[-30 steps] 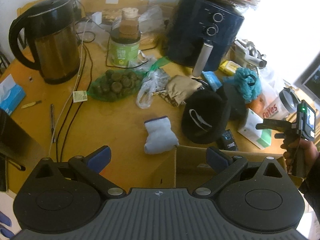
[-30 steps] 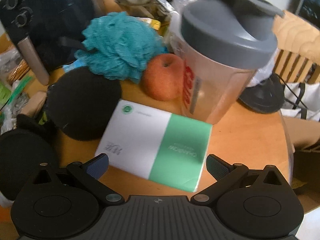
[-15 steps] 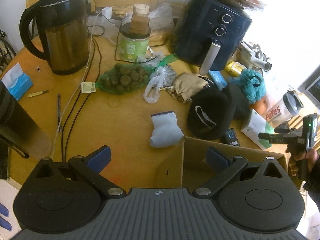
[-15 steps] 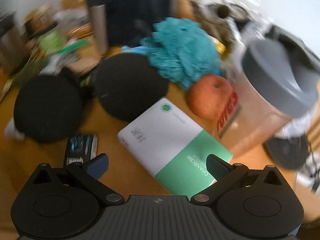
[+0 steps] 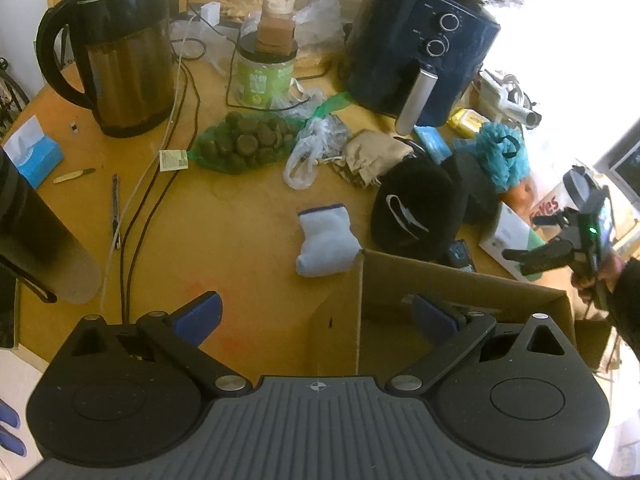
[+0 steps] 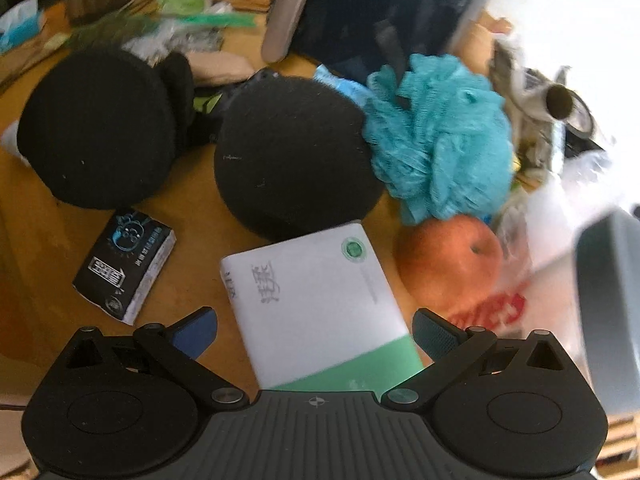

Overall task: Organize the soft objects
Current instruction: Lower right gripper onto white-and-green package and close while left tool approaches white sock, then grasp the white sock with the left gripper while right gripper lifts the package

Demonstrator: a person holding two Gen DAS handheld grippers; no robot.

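A cluttered wooden table [image 5: 248, 240] holds the soft items. The left gripper [image 5: 316, 316] hangs above the near edge, fingers spread wide and empty, its right finger over an open cardboard box [image 5: 460, 280]. Just beyond the box's far-left corner lies a folded white sock [image 5: 326, 238] with a dark blue cuff band, its long axis running roughly away from the camera, the cuff pointing towards the far side of the table and the bulkier end touching the box.

To the sock's right sits a black cap [image 5: 416, 210] with a white logo, a beige cloth bag [image 5: 376, 156] behind it and a teal mesh bath sponge [image 5: 500, 152] further right, in front of a dark blue air fryer [image 5: 420, 40]. An electric kettle [image 5: 124, 52] stands far left.

The right gripper [image 6: 316, 330], fingers likewise apart and holding nothing, hovers over a white-and-green carton [image 6: 316, 300]. Beyond it lie two round black fabric shapes [image 6: 292, 156], the sponge, touching the right-hand one, and an orange-red apple [image 6: 448, 256]. A small black packet [image 6: 124, 266] lies to the left.
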